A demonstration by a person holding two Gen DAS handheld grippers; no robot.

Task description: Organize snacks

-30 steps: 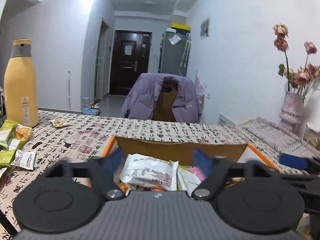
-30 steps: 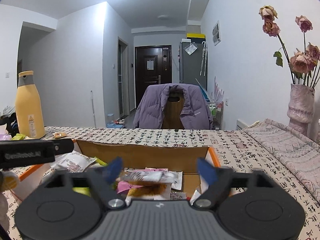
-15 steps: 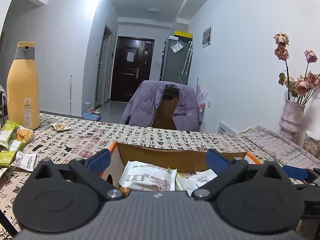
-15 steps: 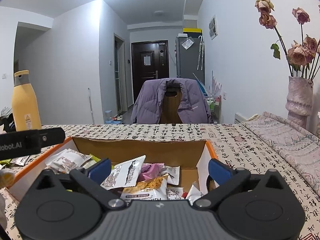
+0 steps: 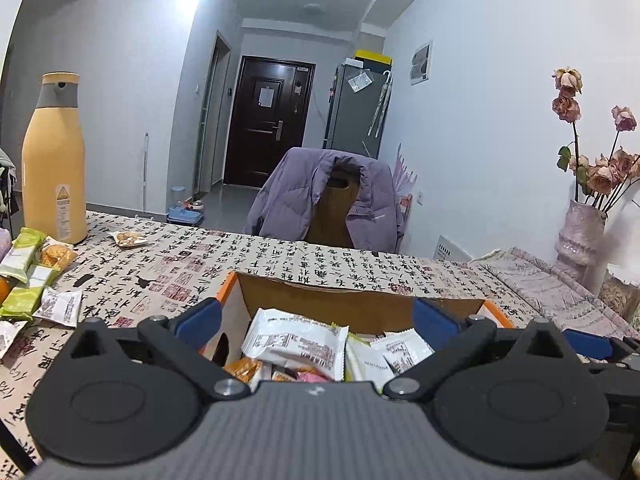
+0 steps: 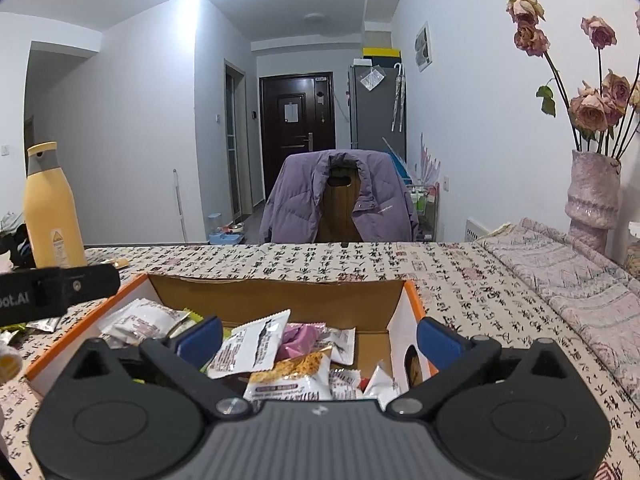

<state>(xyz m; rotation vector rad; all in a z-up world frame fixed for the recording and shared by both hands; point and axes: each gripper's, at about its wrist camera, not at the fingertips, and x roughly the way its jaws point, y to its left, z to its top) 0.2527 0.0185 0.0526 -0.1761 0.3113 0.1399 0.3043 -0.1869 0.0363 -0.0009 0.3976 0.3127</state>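
Both tongs stand wide with nothing pressed between their blue pads. The left tongs (image 5: pixel 316 320) hang over the near edge of the cardboard box (image 5: pixel 344 298), where a white snack packet (image 5: pixel 294 342) lies on top of the heap. The right tongs (image 6: pixel 318 338) hover above the same box (image 6: pixel 276 296), over a tilted white packet (image 6: pixel 250 346) and an orange-printed one (image 6: pixel 294 376). At nine o'clock from the left tongs, green snack bars (image 5: pixel 24 280) lie loose on the bench (image 5: pixel 280 256). Beyond them, at ten o'clock, stands a yellow bottle (image 5: pixel 54 160); at twelve, a purple jacket (image 5: pixel 296 200) drapes a chair.
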